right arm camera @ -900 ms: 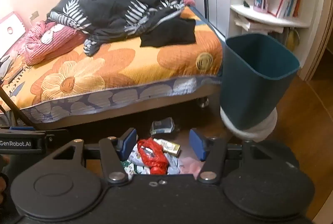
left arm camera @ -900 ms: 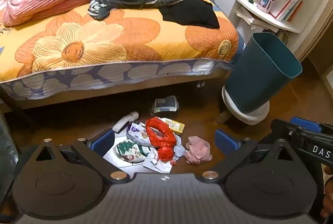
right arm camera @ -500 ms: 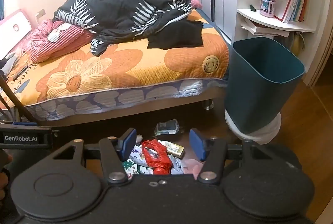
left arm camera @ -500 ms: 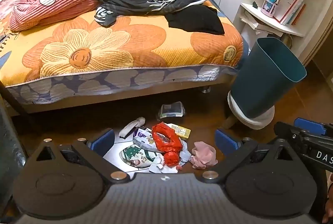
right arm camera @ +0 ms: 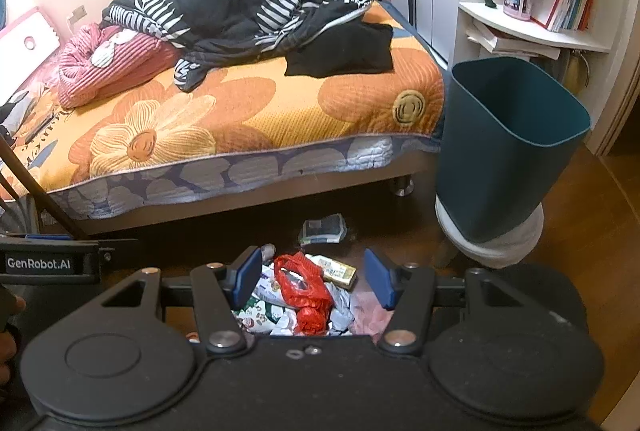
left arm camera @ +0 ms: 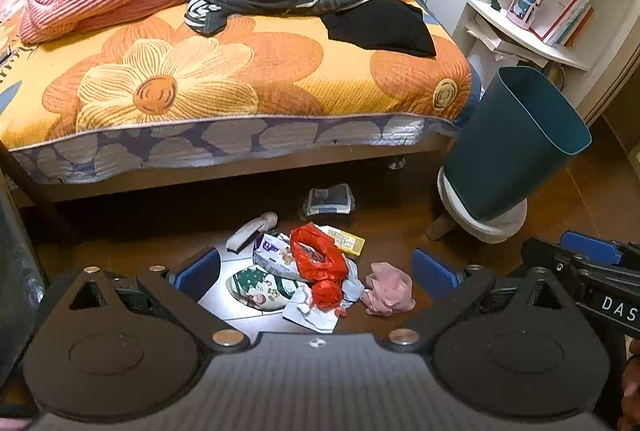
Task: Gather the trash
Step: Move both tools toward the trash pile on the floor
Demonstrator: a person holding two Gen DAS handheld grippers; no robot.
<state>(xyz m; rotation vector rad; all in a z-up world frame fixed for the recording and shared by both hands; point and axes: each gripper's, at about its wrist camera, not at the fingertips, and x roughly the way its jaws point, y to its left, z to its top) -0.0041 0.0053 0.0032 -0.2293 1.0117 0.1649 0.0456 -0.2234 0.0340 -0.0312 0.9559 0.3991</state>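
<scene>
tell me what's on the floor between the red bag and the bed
A small dark packet and a yellow packet, behind the red bag in the left wrist view.

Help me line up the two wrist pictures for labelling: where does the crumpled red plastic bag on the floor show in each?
Left wrist view: the crumpled red plastic bag lies low and central, between the open left tool's blue fingers.
Right wrist view: the same bag lies low and central, between the open right tool's fingers.
Shared landmark: the dark teal plastic wastebasket, right of the bag in both.

Pink cloth — half behind the right gripper.
</scene>
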